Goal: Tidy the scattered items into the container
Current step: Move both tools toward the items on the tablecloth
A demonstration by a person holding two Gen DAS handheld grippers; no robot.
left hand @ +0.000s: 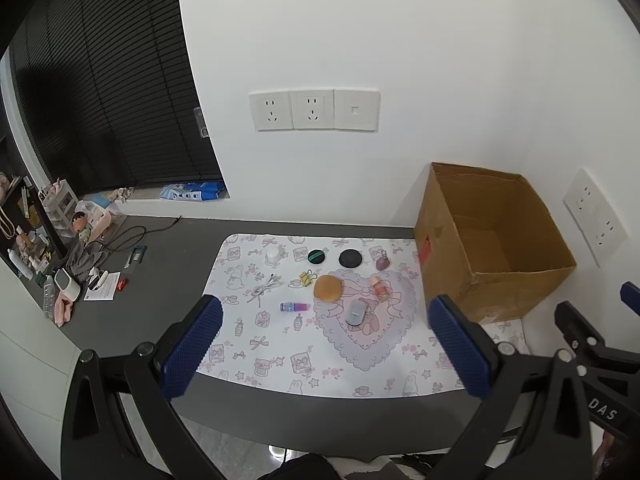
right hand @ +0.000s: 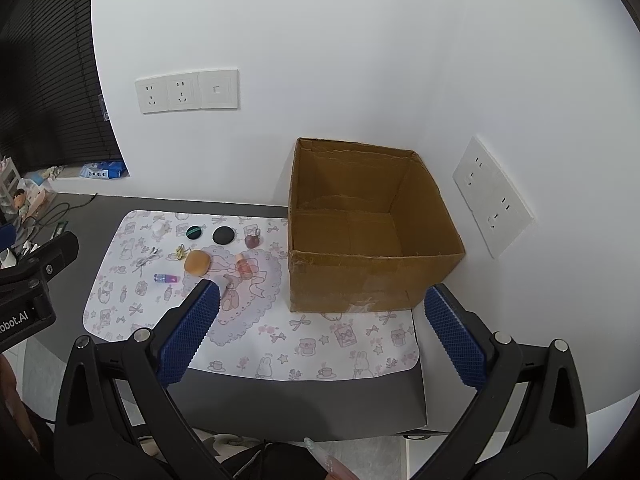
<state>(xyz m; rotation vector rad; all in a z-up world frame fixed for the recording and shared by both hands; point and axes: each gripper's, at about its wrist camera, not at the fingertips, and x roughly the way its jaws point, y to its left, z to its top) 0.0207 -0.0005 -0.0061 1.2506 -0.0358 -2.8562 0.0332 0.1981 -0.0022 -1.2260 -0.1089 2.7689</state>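
Both wrist cameras look steeply down from off the near edge of the counter (left hand: pixel 160 248). The right view sits nearer the cardboard box (right hand: pixel 360 276); both share the patterned mat (left hand: pixel 256 344).

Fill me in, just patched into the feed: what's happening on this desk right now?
A person holds two tools above a grey desk, both open and empty: the left tool and the right tool. Nothing is picked up yet. Small items lie scattered on the white patterned mat, among them a round tan sponge, a black round puff and a small purple tube. The open brown cardboard box at the mat's right looks empty.
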